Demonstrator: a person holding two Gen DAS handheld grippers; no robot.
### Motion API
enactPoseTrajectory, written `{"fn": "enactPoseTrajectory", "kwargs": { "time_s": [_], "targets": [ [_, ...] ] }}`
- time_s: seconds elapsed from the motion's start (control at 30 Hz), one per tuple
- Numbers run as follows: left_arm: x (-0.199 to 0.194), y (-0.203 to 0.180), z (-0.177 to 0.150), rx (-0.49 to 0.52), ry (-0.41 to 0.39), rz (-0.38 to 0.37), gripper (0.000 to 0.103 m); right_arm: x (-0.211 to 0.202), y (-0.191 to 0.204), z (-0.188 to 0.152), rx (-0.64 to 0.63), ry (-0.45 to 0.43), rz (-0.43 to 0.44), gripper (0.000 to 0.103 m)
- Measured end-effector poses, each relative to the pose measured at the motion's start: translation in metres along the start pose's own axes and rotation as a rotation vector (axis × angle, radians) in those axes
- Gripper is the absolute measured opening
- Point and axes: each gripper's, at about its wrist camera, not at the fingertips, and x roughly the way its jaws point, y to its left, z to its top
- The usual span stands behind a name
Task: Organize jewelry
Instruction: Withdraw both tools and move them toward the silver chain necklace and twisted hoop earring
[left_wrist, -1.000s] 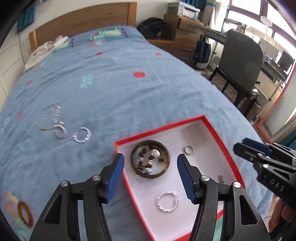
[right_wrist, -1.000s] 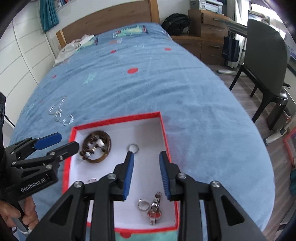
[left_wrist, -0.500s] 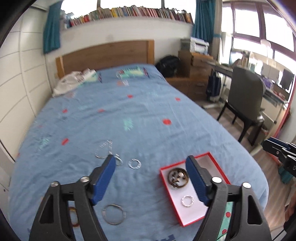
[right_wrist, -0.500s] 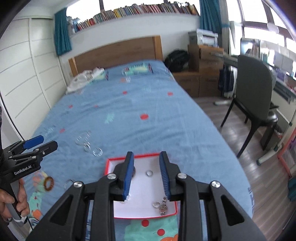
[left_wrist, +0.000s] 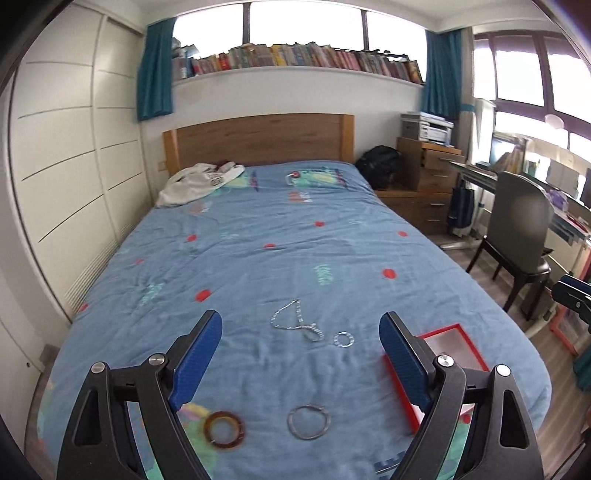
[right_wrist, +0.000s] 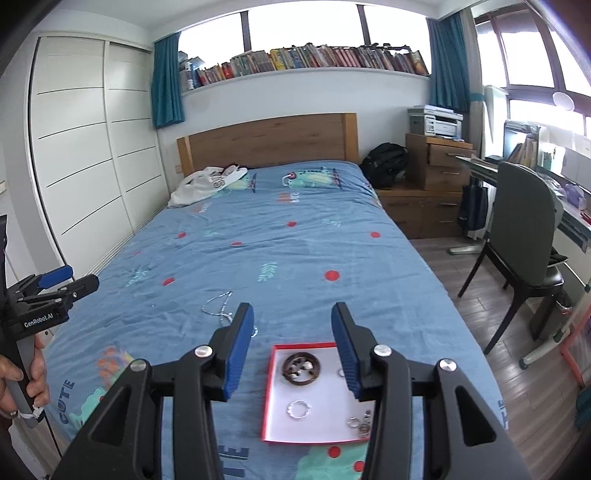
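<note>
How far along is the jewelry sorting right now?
Partly done: the red tray already holds a beaded bracelet and several rings. Nothing is in hand; both hand-held grippers are empty, jaws opening. Left on the bed: chain, small ring, amber bangle, silver bangle.

Red-rimmed tray (right_wrist: 267, 397) holding rings, silver chain (left_wrist: 291, 320) loose on bedspread

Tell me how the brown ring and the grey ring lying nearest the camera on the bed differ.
The brown ring is amber-coloured with a wide, flat band; the grey ring is a thin metal hoop. The brown ring lies over a coloured print on the bedspread, the grey ring on plain blue. Both lie flat, outside the red tray, untouched.
</note>
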Motion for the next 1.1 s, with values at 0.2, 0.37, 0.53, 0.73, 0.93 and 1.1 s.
{"fn": "enactPoseTrajectory", "kwargs": {
  "time_s": [0.2,0.37,0.53,0.73,0.93,1.1],
  "targets": [
    [0.014,0.033,-0.015,-0.049,0.044,0.031,0.087,0.021,0.025,-0.007,-0.017,0.032,0.035,0.043],
    [0.038,0.048,-0.027,-0.074,0.088,0.046,0.089,0.049,0.040,-0.016,-0.024,0.072,0.059,0.043],
    [0.068,0.058,-0.036,-0.099,0.127,0.055,0.090,0.088,0.050,-0.022,-0.030,0.119,0.082,0.043],
    [0.102,0.067,-0.047,-0.131,0.159,0.081,0.090,0.132,0.056,-0.029,-0.026,0.169,0.103,0.043],
    [0.140,0.068,-0.055,-0.128,0.207,0.102,0.090,0.176,0.066,-0.039,-0.033,0.229,0.133,0.043],
    [0.172,0.063,-0.058,-0.120,0.236,0.098,0.090,0.218,0.076,-0.051,-0.032,0.287,0.160,0.043]
  ]
}}
